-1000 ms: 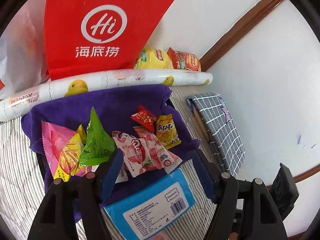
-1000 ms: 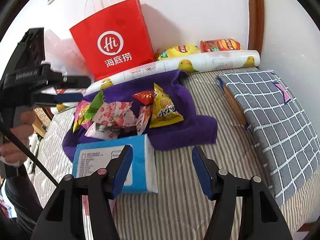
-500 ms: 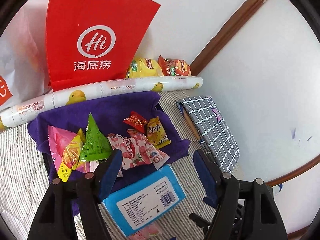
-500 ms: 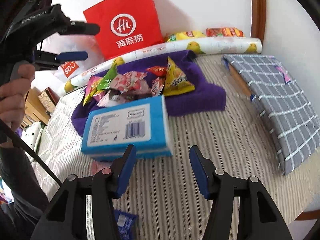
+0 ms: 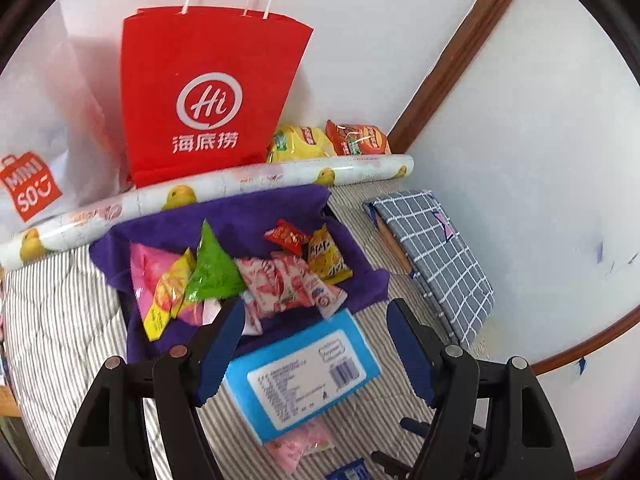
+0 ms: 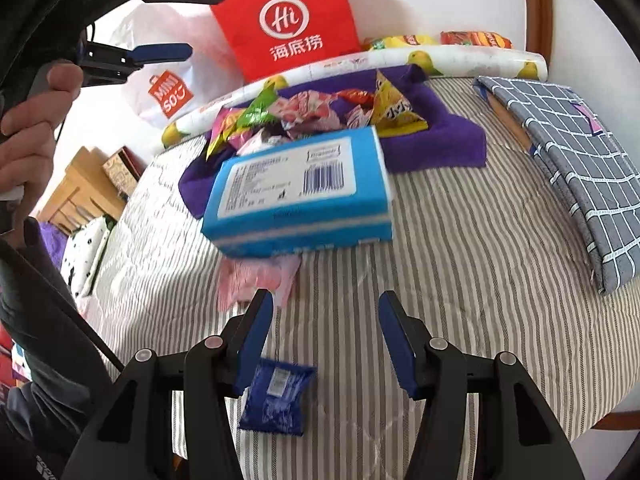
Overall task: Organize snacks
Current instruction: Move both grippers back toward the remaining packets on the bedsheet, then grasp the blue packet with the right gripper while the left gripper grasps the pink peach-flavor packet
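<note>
Several snack packets, among them a green one [image 5: 212,272] and a yellow one [image 5: 326,256], lie piled on a purple towel [image 5: 248,220] on the striped bed. A blue tissue pack [image 5: 304,376] lies in front of the towel, partly covering a pink packet [image 5: 304,444]. My left gripper [image 5: 314,312] hangs open and empty above the tissue pack and the towel's front edge. In the right wrist view the tissue pack [image 6: 300,192] and the pink packet [image 6: 256,280] lie ahead of my right gripper [image 6: 325,302]. It is open and empty, with a dark blue packet [image 6: 276,400] under its left finger.
A red paper bag [image 5: 208,92], a white shop bag [image 5: 36,152], two crisp bags [image 5: 304,142] and a duck-print roll [image 5: 256,178] line the wall. A grey checked cushion [image 5: 432,256] lies on the right. A person's hand [image 6: 28,120] holds the left gripper [image 6: 180,24] at upper left.
The left gripper has drawn back and up, so the red bag's handles now show. The right gripper has pulled back toward the near bed edge; the pink and dark blue packets came into view.
</note>
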Tool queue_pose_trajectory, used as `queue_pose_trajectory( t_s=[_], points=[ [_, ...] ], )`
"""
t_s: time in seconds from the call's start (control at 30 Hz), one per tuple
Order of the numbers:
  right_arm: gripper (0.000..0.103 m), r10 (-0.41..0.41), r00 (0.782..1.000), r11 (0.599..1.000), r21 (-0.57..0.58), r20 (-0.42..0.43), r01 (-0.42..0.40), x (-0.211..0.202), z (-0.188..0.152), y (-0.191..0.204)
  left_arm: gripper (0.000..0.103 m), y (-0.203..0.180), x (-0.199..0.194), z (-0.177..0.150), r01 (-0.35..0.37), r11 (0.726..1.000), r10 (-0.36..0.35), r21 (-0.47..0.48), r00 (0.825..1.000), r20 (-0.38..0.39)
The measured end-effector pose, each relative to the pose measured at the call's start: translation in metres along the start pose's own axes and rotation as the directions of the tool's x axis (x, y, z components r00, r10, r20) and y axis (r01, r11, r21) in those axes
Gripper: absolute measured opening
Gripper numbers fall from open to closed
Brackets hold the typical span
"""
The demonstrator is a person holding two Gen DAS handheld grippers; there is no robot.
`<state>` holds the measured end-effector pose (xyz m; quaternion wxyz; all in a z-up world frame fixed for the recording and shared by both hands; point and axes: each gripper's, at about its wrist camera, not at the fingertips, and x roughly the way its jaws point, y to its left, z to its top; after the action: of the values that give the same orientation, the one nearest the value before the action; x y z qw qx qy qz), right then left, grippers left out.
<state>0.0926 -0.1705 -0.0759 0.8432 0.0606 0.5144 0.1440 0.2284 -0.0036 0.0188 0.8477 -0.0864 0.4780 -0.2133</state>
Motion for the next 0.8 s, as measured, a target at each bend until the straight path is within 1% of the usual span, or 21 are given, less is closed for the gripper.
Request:
queue_pose_trajectory(
  t_s=[0.07,0.17,0.33,0.43,0.57,0.67,0.7,0.73,0.8],
  points=[
    [0.056,-0.005,1.0,1.0,0.001,-0.001,0.005,-0.001,-0.005,0.001,0.072,0.003,-0.005,-0.01,-0.005,1.0,0.005,-0.001,1.0,0.003],
    [0.056,0.012,0.999,1.0,-0.004,-0.033,-0.013,0.002,-0.013,0.004,0.072,0.014,-0.01,-0.027,-0.037,0.999,0.037,-0.018,0.999,0.006],
    [0.056,0.039,0.997,0.999,-0.029,-0.062,-0.041,0.011,-0.028,0.017,0.072,0.044,-0.013,-0.058,-0.078,0.993,0.076,-0.091,0.997,-0.017],
    [0.056,0.044,0.995,0.997,-0.053,-0.088,-0.049,0.018,-0.037,0.026,0.072,0.056,-0.014,-0.074,-0.09,0.988,0.087,-0.122,0.996,-0.03],
    [0.056,0.027,0.993,0.996,-0.084,-0.116,-0.037,0.022,-0.053,0.034,0.072,0.068,-0.015,-0.094,-0.099,0.983,0.093,-0.154,0.995,-0.041],
    [0.056,0.031,0.99,0.996,-0.076,-0.14,-0.042,0.028,-0.062,0.036,0.072,0.07,-0.014,-0.106,-0.102,0.982,0.096,-0.161,0.994,-0.046],
    [0.058,0.034,0.989,0.997,-0.067,-0.147,-0.044,0.03,-0.064,0.037,0.072,0.069,-0.013,-0.111,-0.105,0.982,0.099,-0.156,0.994,-0.047],
    [0.061,0.03,0.992,0.997,-0.072,-0.126,-0.039,0.029,-0.066,0.039,0.072,0.069,-0.011,-0.113,-0.108,0.982,0.101,-0.154,0.994,-0.049],
    [0.062,0.011,0.994,0.996,-0.086,-0.105,-0.02,0.031,-0.069,0.046,0.072,0.066,-0.006,-0.123,-0.119,0.982,0.112,-0.144,0.992,-0.059]
  ],
)
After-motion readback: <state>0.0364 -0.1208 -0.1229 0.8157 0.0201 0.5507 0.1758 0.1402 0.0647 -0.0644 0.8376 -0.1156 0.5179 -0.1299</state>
